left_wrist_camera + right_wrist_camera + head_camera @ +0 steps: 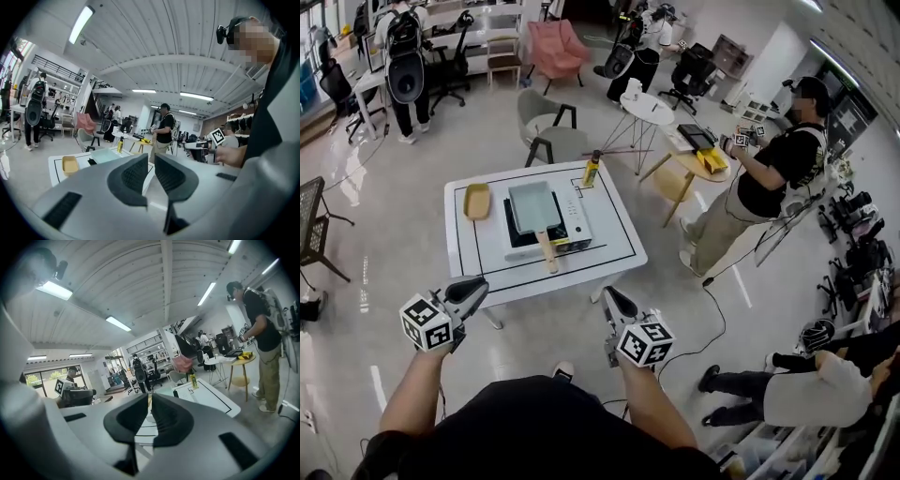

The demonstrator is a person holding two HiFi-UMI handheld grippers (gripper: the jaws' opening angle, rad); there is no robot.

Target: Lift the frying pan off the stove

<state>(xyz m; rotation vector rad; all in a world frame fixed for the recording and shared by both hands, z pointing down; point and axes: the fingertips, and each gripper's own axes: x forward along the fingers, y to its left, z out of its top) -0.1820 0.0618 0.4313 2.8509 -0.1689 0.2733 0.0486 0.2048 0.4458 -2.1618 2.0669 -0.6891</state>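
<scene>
a yellow tray (pixel 476 201) is being borne on the left of the white table (pixel 619 246), a yellow bottle (pixel 592 170) at its far right corner; a pink armchair (pixel 555 47) is being seen far off.

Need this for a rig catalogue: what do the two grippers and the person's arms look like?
The left gripper and right gripper match: light grey bodies, dark textured pads on the tongs, each with a white cube of black square markers. The person wears a black top.

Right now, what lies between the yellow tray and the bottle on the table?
The pan, sitting on the stove, lies between the tray and the bottle. The head view shows this.
</scene>
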